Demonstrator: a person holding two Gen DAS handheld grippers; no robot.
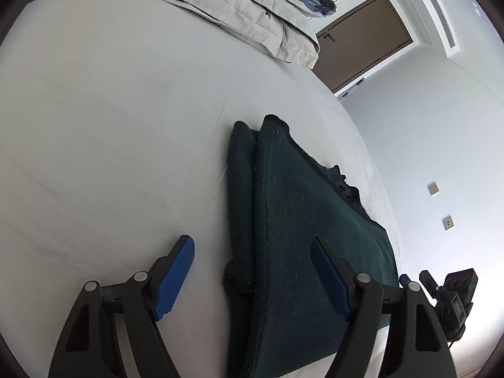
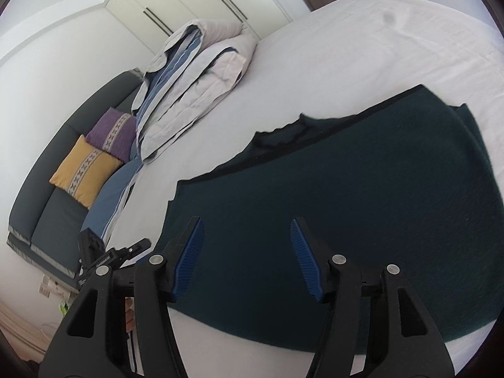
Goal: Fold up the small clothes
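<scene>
Dark green garment (image 2: 362,195), white sheet (image 1: 110,126)

Dark green cloth (image 2: 362,189) — matt, napped knit, lint-flecked, black-bound edge. Bed sheet (image 1: 110,126): smooth matt white fabric, faintly creased. Left gripper (image 1: 252,271) and right gripper (image 2: 247,255) — matt black plastic frames, bright metal pivot pins; fingers (image 2: 189,258) faced with ribbed blue rubbery pads. Folded bedding (image 2: 195,78), at 11 o'clock: crumpled cotton.

Dark green cloth (image 2: 362,195) cut off at right edge (underlayers hidden).
</scene>
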